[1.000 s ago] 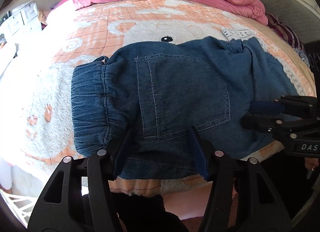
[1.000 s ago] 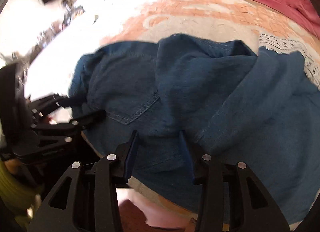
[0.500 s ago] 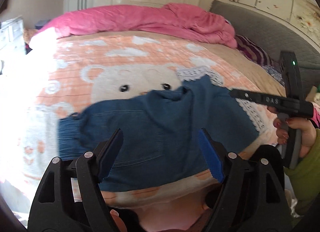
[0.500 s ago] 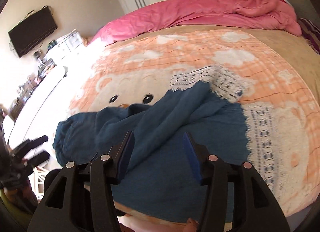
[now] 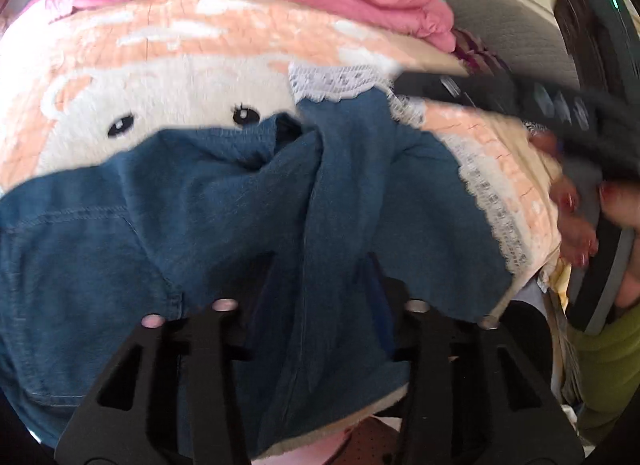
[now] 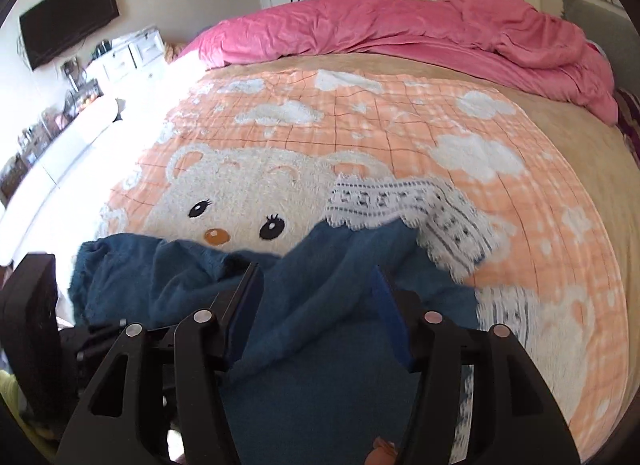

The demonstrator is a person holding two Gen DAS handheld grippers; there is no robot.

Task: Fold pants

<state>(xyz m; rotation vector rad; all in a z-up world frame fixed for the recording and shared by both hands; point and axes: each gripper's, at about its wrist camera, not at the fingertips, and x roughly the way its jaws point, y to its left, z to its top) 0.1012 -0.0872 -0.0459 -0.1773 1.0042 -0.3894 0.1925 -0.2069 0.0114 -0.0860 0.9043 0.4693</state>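
I am working at the near edge of the bed, where the denim pants (image 6: 320,365) are lying bunched on the bear blanket (image 6: 360,137). They are crowding the lip of the mattress closest to me. Beyond them the blanket is running wide toward the pink duvet (image 6: 400,29) heaped along the far side, so the open room is lying ahead and to my right, and the drop-off is right beneath my tools.

In the left wrist view, my left gripper (image 5: 320,289) is sitting under a raised fold of denim that is draping down over the gap between its fingers. The fingertips are hidden by the cloth, so I cannot tell whether that pair is pinching or slack. My right hand (image 5: 580,221), with red nails, is showing blurred at the right of that view.

In the right wrist view, my right gripper (image 6: 320,309) is standing with its blue pads (image 6: 390,317) spread wide, and a ridge of denim is running up between them without either pad pressing it.

The pants are stretching roughly sideways across my front: the waist and pocket stitching (image 5: 64,221) are lying to my left, and the lace-trimmed hems (image 6: 400,205) are pointing away and to the right. One leg is being thrown diagonally over the rest, its lace edge reaching farthest up the blanket beside the bear's eye (image 6: 272,225).
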